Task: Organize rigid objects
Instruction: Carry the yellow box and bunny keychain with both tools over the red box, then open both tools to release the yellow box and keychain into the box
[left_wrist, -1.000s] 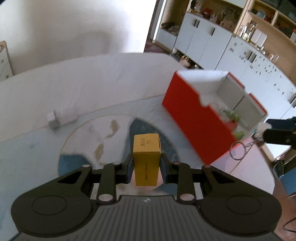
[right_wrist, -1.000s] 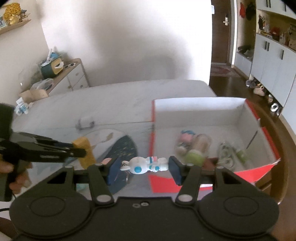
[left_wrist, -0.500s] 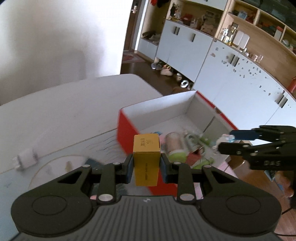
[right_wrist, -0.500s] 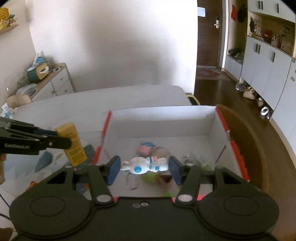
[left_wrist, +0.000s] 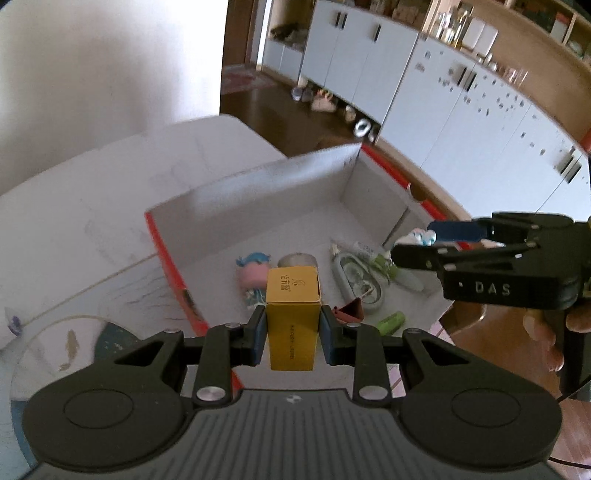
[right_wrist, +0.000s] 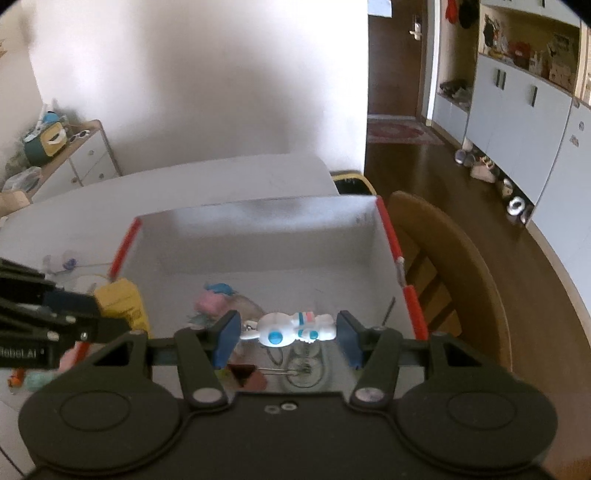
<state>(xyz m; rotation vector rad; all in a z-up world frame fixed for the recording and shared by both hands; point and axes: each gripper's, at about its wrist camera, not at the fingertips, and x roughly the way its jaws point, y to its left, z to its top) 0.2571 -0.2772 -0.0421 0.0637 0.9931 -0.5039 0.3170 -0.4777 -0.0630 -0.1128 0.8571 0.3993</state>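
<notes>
Grippers both carry loads above the red box (left_wrist: 168, 240), an open carton with white inner walls that sits on the white table (left_wrist: 92, 192).

Left gripper (left_wrist: 292, 338): jaws closed on the yellow carton (left_wrist: 293, 312), held upright, its printed top face towards 12 o'clock. The carton's lower end is hidden behind the gripper body. In the right wrist view the same gripper (right_wrist: 110, 325) enters from 9 o'clock, cut off by the frame edge; the yellow carton (right_wrist: 120, 304) there is blurred and sits at the box's left wall.

Right gripper (right_wrist: 286, 338): jaws closed on the white astronaut figure (right_wrist: 291, 328), held lying crosswise between the blue pads (right_wrist: 225, 338). A key ring hangs below it, partly merged with the box contents. In the left wrist view this gripper (left_wrist: 421, 243) enters from 3 o'clock above the box's right wall; only the figure's tip (left_wrist: 419, 236) shows past the fingers.

Box contents are partly hidden:
- pink and blue toy (left_wrist: 253, 271), lower half behind the yellow carton;
- round grey object (left_wrist: 297, 260), mostly covered, identity unclear;
- white oval item (left_wrist: 354, 280), details indistinct;
- small green piece (left_wrist: 391, 321) at 5 o'clock;
- dark red triangular piece (left_wrist: 352, 310).

At 3 o'clock of the box stands a wooden chair (right_wrist: 454, 266).
</notes>
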